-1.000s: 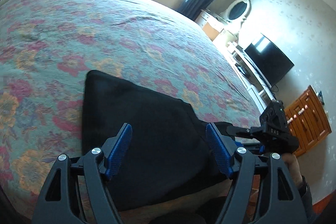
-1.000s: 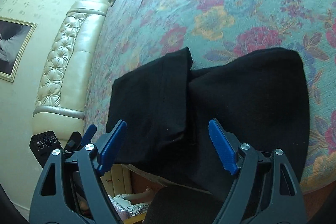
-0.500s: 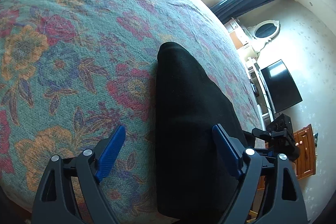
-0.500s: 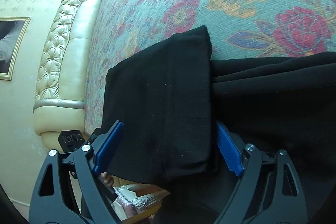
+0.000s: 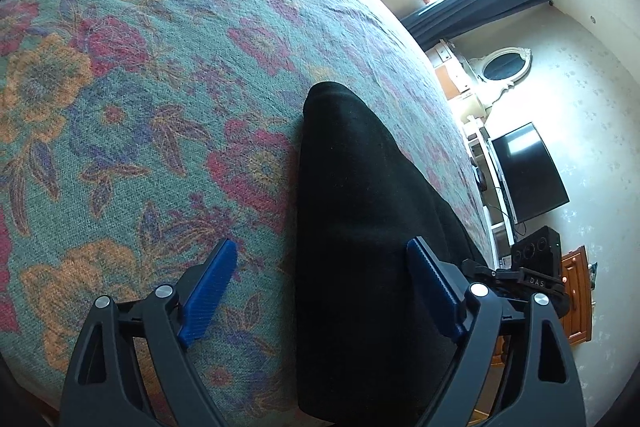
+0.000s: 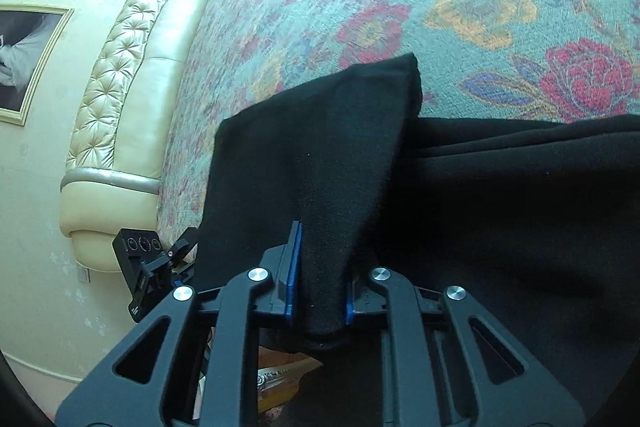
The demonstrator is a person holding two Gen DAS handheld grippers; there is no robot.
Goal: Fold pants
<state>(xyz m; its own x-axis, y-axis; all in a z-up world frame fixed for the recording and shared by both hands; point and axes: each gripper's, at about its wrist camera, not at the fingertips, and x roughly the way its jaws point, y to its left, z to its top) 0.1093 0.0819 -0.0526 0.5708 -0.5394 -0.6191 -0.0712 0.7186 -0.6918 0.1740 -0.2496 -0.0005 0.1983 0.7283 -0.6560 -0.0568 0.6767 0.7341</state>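
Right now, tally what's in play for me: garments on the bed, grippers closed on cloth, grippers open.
Black pants on the floral bedspread: 1
Grippers closed on cloth: 1, the right gripper, which has just been closing onto a fold of the pants
Grippers open: 1, the left gripper, straddling the pants' edge
Total: 3

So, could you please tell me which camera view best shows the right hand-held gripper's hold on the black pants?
The right wrist view: the right hand-held gripper has just closed on a bunched fold of the black pants. The left wrist view shows only part of its body beyond the pants, not the hold.
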